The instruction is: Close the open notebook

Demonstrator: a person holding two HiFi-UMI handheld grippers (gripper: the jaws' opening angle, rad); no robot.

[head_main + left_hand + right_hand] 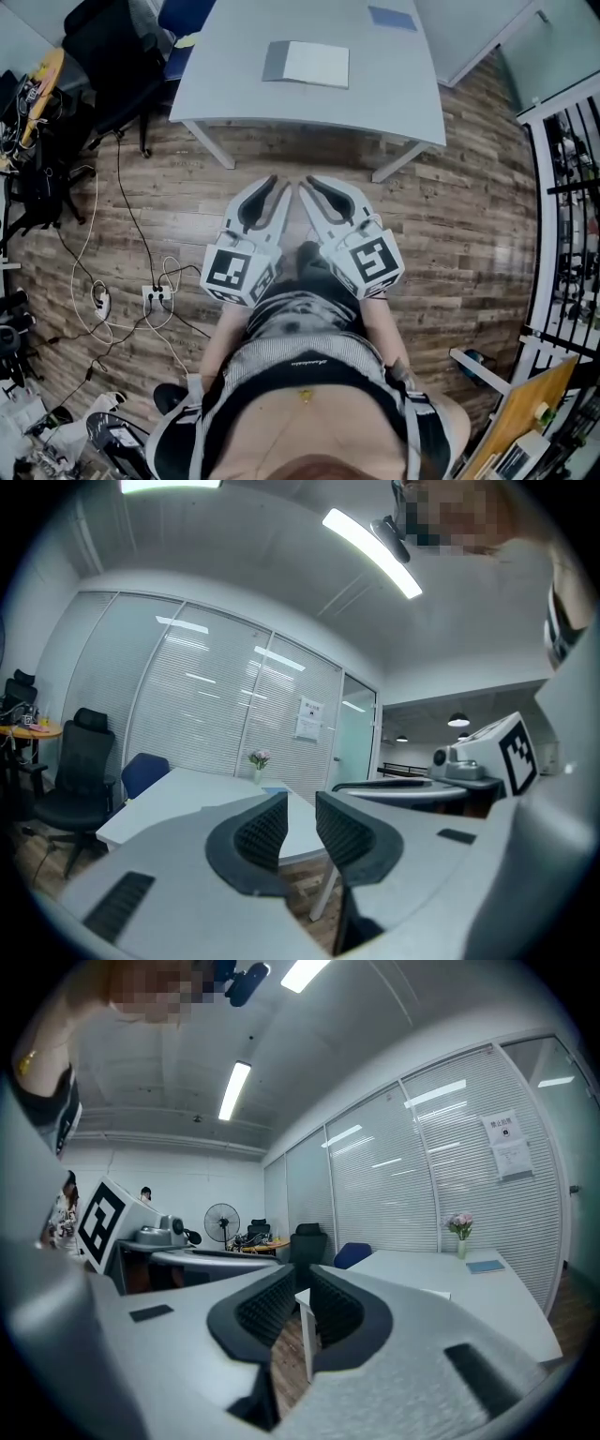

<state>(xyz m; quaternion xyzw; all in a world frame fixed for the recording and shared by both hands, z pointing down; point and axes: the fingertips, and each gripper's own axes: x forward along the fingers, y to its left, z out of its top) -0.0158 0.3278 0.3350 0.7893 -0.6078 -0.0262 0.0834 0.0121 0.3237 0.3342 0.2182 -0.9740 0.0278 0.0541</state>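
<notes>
The notebook [307, 64] lies on the grey table [394, 94] at the top of the head view, showing a grey strip on its left and a white page on its right. Both grippers hang side by side above the wooden floor, short of the table's near edge and pointing toward it. My left gripper [272, 184] [302, 803] has a narrow gap between its ribbed pads, with nothing in it. The right gripper [309, 184] [302, 1283] also stands slightly apart and empty. In both gripper views the table [187, 799] [450, 1283] stretches ahead.
A blue pad [392, 17] lies at the table's far side, and a small flower vase [259, 761] [459, 1227] stands there too. Black office chairs [103, 56] and a blue chair [183, 37] crowd the table's left. Cables and a power strip [155, 298] trail across the floor.
</notes>
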